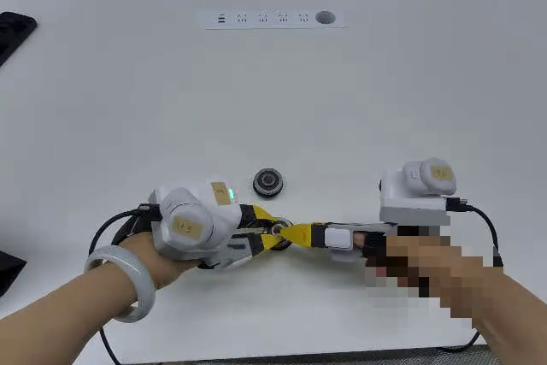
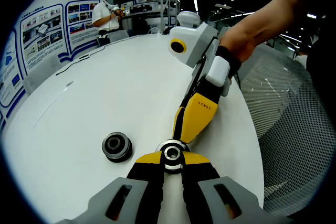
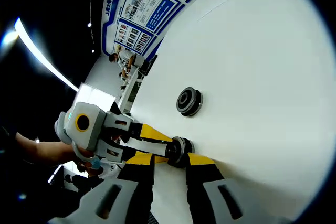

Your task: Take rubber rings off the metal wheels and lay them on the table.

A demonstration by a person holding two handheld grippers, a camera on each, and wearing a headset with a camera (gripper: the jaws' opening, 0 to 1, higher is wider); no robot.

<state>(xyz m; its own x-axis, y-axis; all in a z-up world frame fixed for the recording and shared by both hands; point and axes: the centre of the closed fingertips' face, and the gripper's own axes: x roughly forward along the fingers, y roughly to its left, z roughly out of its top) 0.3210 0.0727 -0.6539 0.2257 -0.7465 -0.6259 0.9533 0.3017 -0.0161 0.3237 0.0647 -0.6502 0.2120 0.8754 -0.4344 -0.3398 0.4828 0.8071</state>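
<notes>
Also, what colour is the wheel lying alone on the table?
The wheel is black with a grey centre; left gripper view.

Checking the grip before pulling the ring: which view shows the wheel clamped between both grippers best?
Left gripper view: the clamped wheel faces the camera, hub plain. The right gripper view shows it side-on; the head view shows it small, partly covered by jaws.

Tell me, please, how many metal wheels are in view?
2. One metal wheel is gripped between the left hand-held gripper and right hand-held gripper; the other wheel lies free on the table beyond.
</notes>
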